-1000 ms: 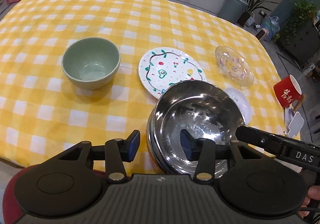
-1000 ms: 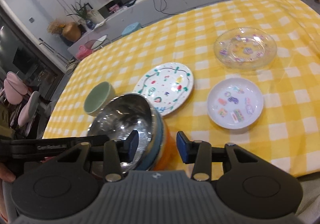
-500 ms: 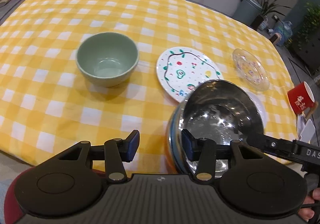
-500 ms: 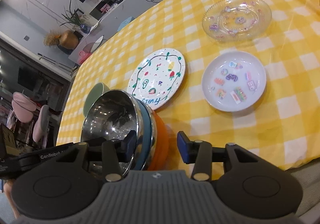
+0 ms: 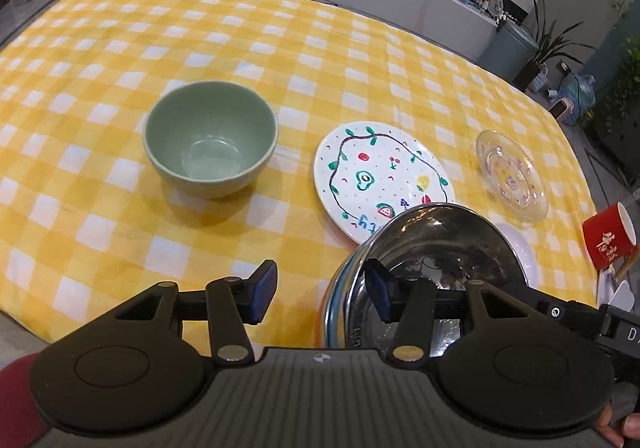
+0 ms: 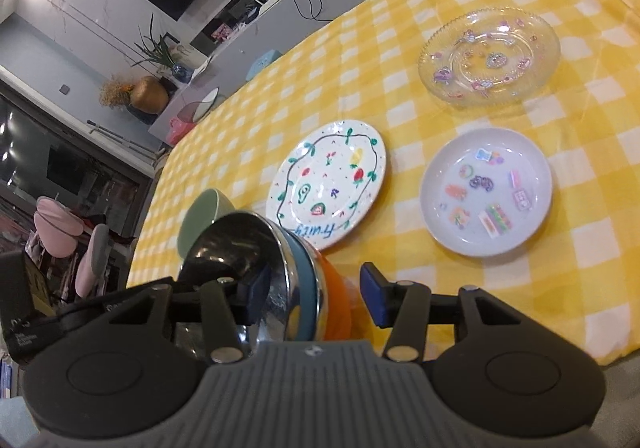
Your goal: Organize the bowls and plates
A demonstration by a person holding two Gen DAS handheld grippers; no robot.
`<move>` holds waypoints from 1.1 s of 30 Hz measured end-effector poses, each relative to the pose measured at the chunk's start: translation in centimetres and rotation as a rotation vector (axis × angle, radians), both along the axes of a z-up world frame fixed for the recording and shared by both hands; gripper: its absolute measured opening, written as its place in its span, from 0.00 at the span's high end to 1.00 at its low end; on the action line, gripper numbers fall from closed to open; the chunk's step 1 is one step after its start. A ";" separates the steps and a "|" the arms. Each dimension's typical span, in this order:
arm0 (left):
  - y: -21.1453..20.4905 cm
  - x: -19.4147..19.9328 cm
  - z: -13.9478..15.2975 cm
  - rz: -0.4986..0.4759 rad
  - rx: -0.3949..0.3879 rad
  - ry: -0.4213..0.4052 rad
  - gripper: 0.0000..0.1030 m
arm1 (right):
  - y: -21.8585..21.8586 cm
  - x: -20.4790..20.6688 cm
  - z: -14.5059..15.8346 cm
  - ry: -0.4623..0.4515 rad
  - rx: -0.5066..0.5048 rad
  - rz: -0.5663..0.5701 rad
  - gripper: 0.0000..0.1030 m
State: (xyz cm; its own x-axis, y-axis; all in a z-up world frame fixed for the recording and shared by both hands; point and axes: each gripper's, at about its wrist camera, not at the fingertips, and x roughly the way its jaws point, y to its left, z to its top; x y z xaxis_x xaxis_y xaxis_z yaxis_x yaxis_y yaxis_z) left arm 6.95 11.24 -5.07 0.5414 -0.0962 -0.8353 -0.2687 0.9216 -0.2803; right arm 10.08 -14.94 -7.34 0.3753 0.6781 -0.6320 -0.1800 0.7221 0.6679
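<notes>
A stack of bowls stands near the table's front edge: a steel bowl (image 5: pixel 432 244) on top, then a blue bowl (image 6: pixel 306 288) and an orange bowl (image 6: pixel 336 300). My left gripper (image 5: pixel 320 294) straddles the stack's left rim, right finger inside the steel bowl, left pad well clear; its jaws are opening. My right gripper (image 6: pixel 314 296) straddles the opposite rim, jaws opening, with a gap between its right pad and the orange bowl. A green bowl (image 5: pixel 210 143), a painted plate (image 5: pixel 380 175), a glass plate (image 5: pixel 510 173) and a small sticker plate (image 6: pixel 488 191) lie apart on the yellow checked cloth.
A red mug (image 5: pixel 608 238) sits off the table's right edge. The table's front edge runs just under both grippers. A grey counter with cables and packets stands behind the table, with plants and stools around it.
Both grippers' jaws have widened around the stack's rims. Both views have rolled, and the stack has slid to the right in the left wrist view.
</notes>
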 end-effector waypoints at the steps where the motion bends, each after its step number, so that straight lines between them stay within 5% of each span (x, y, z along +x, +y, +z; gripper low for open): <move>1: 0.2 0.0 -0.1 0.008 -0.017 0.001 0.42 | 0.0 0.2 -0.1 0.008 0.006 -0.002 0.51; 8: 1.0 0.5 -0.1 0.011 -0.109 -0.043 0.41 | -0.4 1.7 -1.2 0.067 0.064 -0.032 0.51; 14: 0.2 0.4 0.1 -0.010 -0.059 -0.069 0.41 | -0.5 1.5 -1.8 0.091 0.106 -0.060 0.51; 21: -0.1 -0.4 1.0 -0.042 -0.051 -0.140 0.40 | -1.2 0.3 0.9 -0.007 0.128 -0.022 0.45; 33: -0.9 -2.2 3.4 -0.083 -0.034 -0.219 0.39 | -6.6 -1.6 6.6 -0.249 -0.043 -0.146 0.30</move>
State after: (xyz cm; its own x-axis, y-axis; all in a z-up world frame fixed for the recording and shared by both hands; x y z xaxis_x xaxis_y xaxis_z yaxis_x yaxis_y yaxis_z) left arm 4.71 10.39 -1.67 0.6987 -0.1743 -0.6939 -0.1216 0.9268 -0.3553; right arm 8.50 -21.58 -0.74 0.6137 0.5801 -0.5356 -0.2268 0.7792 0.5843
